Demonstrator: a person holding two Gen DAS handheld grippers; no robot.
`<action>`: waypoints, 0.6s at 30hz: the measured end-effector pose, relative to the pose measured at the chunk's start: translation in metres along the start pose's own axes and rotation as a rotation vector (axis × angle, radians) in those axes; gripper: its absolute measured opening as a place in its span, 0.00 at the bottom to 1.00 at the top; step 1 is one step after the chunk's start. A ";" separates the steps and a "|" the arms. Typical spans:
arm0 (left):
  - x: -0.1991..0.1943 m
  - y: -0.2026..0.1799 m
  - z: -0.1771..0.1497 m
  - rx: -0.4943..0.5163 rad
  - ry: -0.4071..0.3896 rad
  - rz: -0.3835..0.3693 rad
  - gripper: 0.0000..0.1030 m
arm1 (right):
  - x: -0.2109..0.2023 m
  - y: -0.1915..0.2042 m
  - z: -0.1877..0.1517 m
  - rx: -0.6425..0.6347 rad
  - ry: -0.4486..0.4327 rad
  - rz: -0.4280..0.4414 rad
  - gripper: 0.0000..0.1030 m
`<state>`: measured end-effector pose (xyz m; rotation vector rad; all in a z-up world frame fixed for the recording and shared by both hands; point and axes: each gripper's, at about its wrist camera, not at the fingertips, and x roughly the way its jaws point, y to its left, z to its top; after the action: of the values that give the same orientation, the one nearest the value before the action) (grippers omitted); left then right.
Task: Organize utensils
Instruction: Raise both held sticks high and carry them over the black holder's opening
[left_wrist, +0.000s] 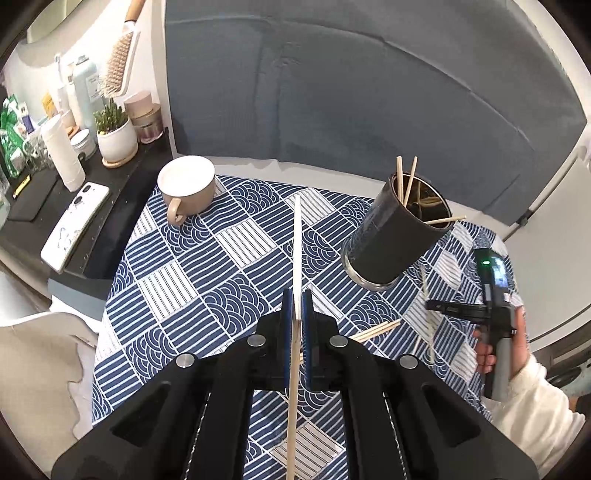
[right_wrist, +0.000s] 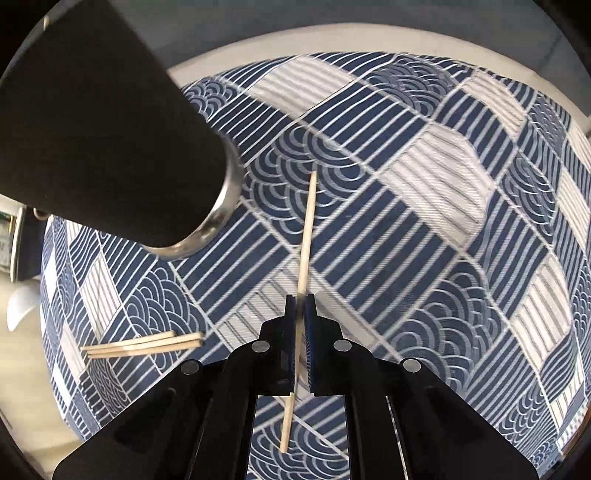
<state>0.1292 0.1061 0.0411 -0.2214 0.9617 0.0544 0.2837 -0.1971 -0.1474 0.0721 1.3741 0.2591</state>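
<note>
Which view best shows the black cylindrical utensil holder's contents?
Left wrist view: the black cylindrical utensil holder shows its open mouth with wooden chopsticks inside. Right wrist view shows only its dark side and metal base.

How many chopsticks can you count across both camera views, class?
8 visible: one in the left gripper, one in the right gripper, three in the black holder, three loose chopsticks on the tablecloth. More may hide inside the holder.

A beige mug (left_wrist: 186, 186) stands on the blue patterned cloth (left_wrist: 207, 266). Beside it, a dark shelf (left_wrist: 110, 206) carries a white phone (left_wrist: 75, 225), a potted plant (left_wrist: 114, 134), jars (left_wrist: 146, 118), bottles (left_wrist: 79, 92) and a hairbrush (left_wrist: 120, 62).
</note>
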 end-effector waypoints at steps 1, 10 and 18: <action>0.001 -0.003 0.002 0.006 0.001 -0.007 0.05 | -0.004 -0.003 0.000 0.003 -0.010 0.001 0.04; 0.006 -0.051 0.033 0.109 -0.041 -0.082 0.05 | -0.080 -0.029 0.004 0.023 -0.187 -0.038 0.04; 0.000 -0.086 0.066 0.176 -0.100 -0.178 0.05 | -0.174 -0.038 0.013 0.050 -0.378 0.053 0.04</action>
<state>0.1952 0.0361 0.0918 -0.1399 0.8391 -0.1806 0.2721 -0.2717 0.0141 0.1900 1.0036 0.2415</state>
